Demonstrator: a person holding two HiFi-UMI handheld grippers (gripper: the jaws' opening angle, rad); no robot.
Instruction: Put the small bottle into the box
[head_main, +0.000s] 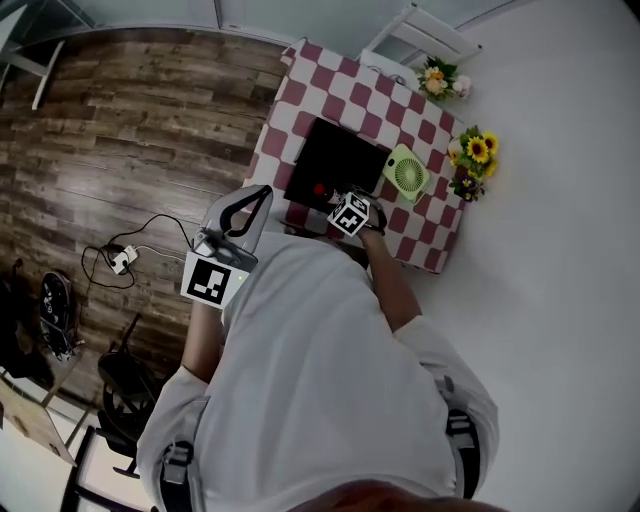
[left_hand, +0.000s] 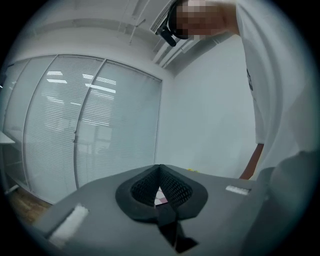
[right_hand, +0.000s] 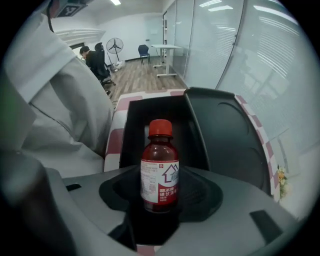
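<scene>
Clamping small bottle (right_hand: 160, 167) upright, right tool (right_hand: 160, 197) by box (right_hand: 227, 132), left tool (left_hand: 160, 172) raised, closed

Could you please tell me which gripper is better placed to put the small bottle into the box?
Right. The right gripper has its jaws shut on the small bottle, with the open black box directly ahead. The left gripper, jaws together and empty, points toward the windows, not the box.

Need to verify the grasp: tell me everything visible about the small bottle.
The small brown bottle has a red screw cap, a white-and-red label with a house outline and dark contents. It stands upright in the right gripper view, clamped low on its body between the right gripper's jaws, before the open black box, touching nothing else visible.
</scene>
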